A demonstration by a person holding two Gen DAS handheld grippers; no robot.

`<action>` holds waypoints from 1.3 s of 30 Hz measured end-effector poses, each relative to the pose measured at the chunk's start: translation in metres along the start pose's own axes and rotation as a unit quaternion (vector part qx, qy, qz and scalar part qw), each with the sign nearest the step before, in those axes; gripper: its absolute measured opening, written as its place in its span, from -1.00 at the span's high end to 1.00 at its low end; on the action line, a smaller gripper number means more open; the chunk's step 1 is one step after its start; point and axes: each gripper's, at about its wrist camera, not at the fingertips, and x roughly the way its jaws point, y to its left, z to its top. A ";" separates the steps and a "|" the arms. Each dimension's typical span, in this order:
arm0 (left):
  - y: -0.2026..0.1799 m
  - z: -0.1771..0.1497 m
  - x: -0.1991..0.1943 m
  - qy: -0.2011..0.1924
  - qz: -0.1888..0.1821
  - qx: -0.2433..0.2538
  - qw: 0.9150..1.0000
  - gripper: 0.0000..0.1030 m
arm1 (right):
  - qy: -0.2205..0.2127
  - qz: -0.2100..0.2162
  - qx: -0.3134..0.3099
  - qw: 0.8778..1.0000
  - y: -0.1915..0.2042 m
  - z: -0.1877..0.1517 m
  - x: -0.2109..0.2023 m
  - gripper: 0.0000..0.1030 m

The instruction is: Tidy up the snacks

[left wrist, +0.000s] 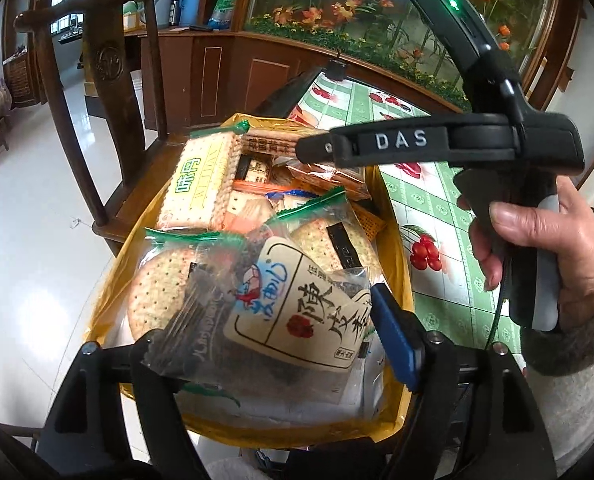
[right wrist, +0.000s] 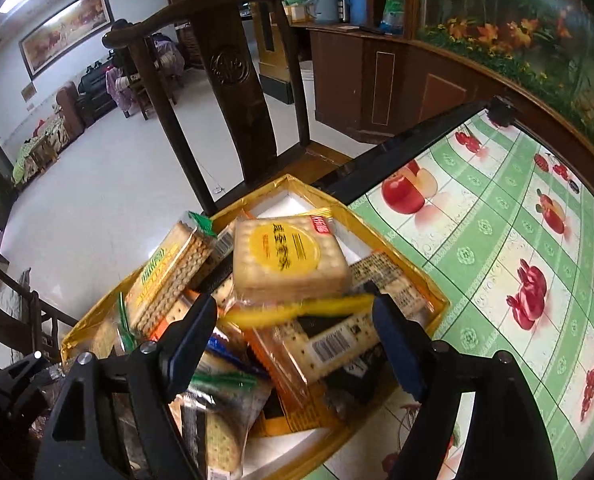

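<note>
Left gripper [left wrist: 271, 344] clamped on dark plum packet [left wrist: 293, 312] over gold snack box [right wrist: 437, 296]. Right gripper [right wrist: 295, 332] jaws apart above yellow cracker pack [right wrist: 289, 256].

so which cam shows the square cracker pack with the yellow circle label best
The right wrist view: the square cracker pack sits face-up atop the pile in the gold box, just beyond the open fingers. In the left wrist view I cannot pick it out for certain.

A fruit-print tablecloth [right wrist: 497, 248] covers the table, bearing the gold snack box [right wrist: 437, 300].
</note>
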 end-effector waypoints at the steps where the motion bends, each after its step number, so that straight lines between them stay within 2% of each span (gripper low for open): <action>1: 0.000 0.000 0.000 -0.001 0.001 0.000 1.000 -0.48 | 0.000 0.000 0.001 1.000 0.000 -0.001 0.000 -0.56; 13: -0.013 0.000 -0.010 -0.026 0.041 0.028 0.998 -0.55 | -0.003 -0.007 0.000 1.000 0.001 -0.013 -0.010 -0.56; 23: -0.027 0.002 -0.017 -0.041 0.059 0.045 0.996 -0.59 | -0.023 -0.023 0.014 0.999 -0.007 -0.033 -0.030 -0.59; 29: -0.045 0.008 -0.037 -0.101 0.106 0.065 0.987 -0.73 | -0.062 -0.059 0.037 0.996 -0.019 -0.051 -0.055 -0.62; 32: -0.052 0.011 -0.044 -0.135 0.140 0.070 0.978 -0.76 | -0.090 -0.073 0.052 0.992 -0.023 -0.061 -0.069 -0.62; 34: -0.055 0.013 -0.043 -0.151 0.157 0.067 0.974 -0.78 | -0.105 -0.085 0.061 0.989 -0.025 -0.068 -0.076 -0.65; 39: -0.052 0.011 -0.034 -0.169 0.177 0.039 0.969 -0.79 | -0.131 -0.109 0.069 0.983 -0.024 -0.089 -0.085 -0.66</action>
